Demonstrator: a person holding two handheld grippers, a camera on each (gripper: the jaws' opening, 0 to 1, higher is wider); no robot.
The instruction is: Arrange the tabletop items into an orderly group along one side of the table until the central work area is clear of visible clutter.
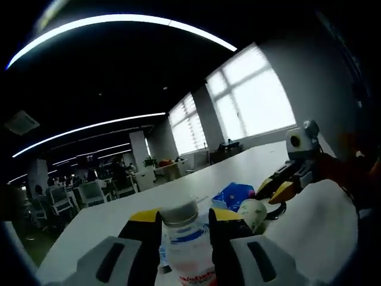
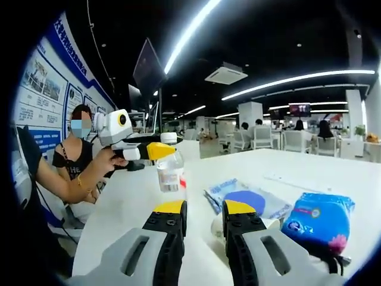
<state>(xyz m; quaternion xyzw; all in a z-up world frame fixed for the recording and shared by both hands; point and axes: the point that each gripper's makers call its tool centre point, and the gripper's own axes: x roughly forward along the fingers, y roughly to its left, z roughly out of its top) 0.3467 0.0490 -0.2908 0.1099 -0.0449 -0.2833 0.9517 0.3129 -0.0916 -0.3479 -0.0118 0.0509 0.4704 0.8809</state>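
Note:
A clear bottle (image 1: 189, 247) with a grey cap and a blue and red label stands upright between my left gripper's (image 1: 184, 214) yellow-tipped fingers, which are shut on it. In the right gripper view that bottle (image 2: 169, 173) hangs from the left gripper (image 2: 159, 150), held by a person's hand; I cannot tell whether it touches the white table (image 2: 309, 173). My right gripper (image 2: 204, 208) is open low over a white rounded item (image 2: 216, 227). In the left gripper view the right gripper (image 1: 275, 189) is just right of that white item (image 1: 253, 213), with a blue packet (image 1: 233, 193) behind.
A clear bag with a blue item (image 2: 244, 199) lies ahead of the right gripper. A blue packet with a label (image 2: 318, 217) lies to its right. A seated person (image 2: 74, 158) is at the table's left edge. More desks and chairs (image 2: 262, 138) stand beyond.

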